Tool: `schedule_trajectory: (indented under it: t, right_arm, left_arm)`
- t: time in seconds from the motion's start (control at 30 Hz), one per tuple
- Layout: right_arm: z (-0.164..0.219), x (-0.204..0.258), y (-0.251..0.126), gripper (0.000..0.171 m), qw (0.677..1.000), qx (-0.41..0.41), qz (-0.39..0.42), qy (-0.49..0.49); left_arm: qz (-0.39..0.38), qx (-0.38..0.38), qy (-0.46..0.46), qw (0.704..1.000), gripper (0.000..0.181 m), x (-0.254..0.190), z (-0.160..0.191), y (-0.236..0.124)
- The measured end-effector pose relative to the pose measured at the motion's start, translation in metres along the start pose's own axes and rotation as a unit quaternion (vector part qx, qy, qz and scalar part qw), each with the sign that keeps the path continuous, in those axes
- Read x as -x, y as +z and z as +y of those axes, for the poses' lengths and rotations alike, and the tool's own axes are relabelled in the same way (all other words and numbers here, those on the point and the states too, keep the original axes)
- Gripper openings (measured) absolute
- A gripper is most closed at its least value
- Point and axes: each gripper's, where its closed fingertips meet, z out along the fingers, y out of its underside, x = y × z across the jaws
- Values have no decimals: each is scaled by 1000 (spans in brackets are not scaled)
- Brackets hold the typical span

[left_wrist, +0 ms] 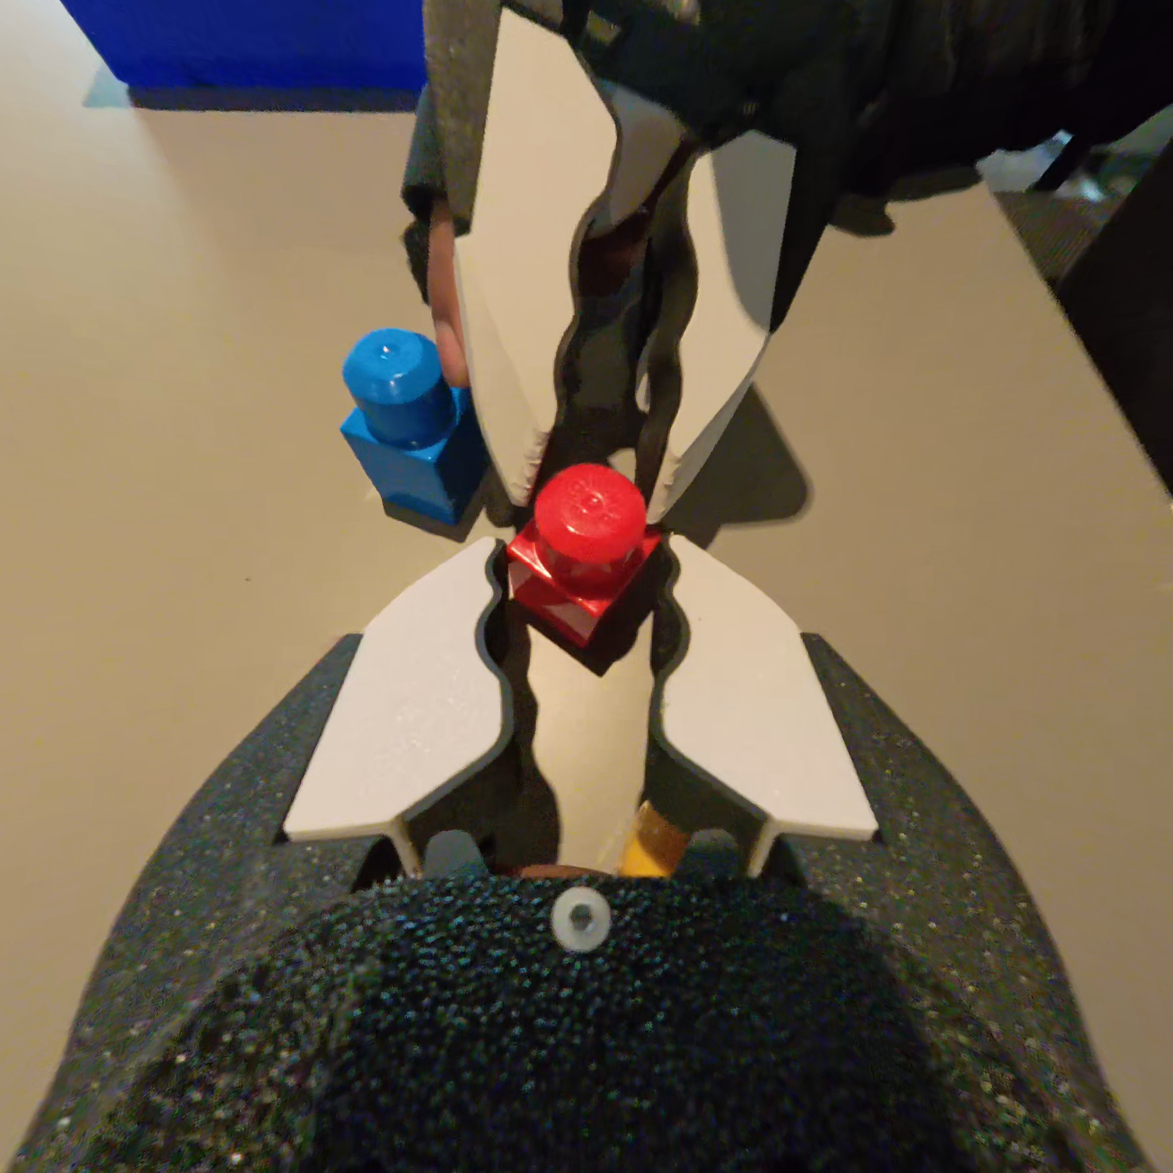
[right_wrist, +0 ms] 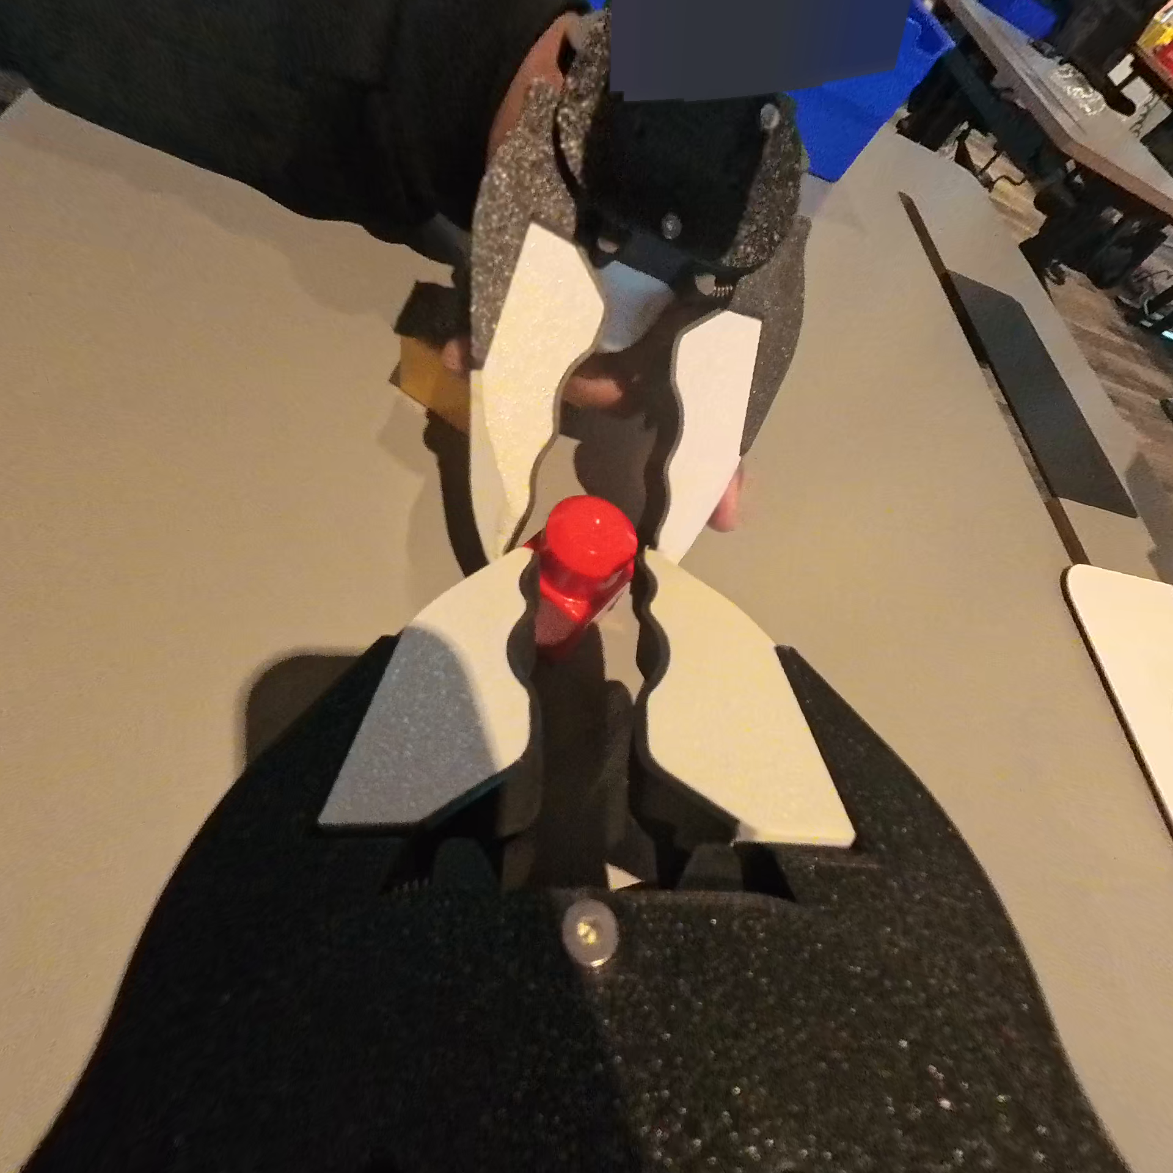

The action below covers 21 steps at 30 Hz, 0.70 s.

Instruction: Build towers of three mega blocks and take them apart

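Note:
A red block (left_wrist: 587, 558) with one round stud sits between both grippers over the tan table (left_wrist: 190, 635). My left gripper (left_wrist: 584, 555) is closed on the block's square base from the near side. My right gripper (left_wrist: 593, 498) comes from the far side, its tips against the stud. In the right wrist view my right gripper (right_wrist: 587, 565) flanks the red block (right_wrist: 584, 571), facing the left gripper (right_wrist: 587, 539). A blue block (left_wrist: 406, 431) stands just left of the red one. A yellow block (right_wrist: 431, 381) lies under the left gripper, mostly hidden.
A blue bin (left_wrist: 254, 44) stands at the table's far edge. A white board (right_wrist: 1130, 666) lies at the right. A dark strip (right_wrist: 1028, 393) runs along the table's right side. Tables and clutter (right_wrist: 1079, 95) lie beyond it. Less than 4 cm separates the two grippers' tips.

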Motion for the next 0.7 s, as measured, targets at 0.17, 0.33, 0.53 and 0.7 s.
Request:
schedule_trajectory:
  t: [0.17,0.33,0.53,0.7]
  right_arm:
    - [2,-13,-1,28,999,1,45,-4]
    - [-5,-31,-10,28,995,-27,94,2]
    - [-10,-49,-28,31,989,-54,136,6]
    - [8,-61,-43,41,989,-32,134,47]
  left_arm:
    - [-23,5,-19,1000,44,11,2,-1]
    - [-66,5,-40,997,43,27,2,-2]
    - [-103,-7,-51,993,44,37,-2,-4]
    - [-109,-41,-32,993,44,39,-10,-16]
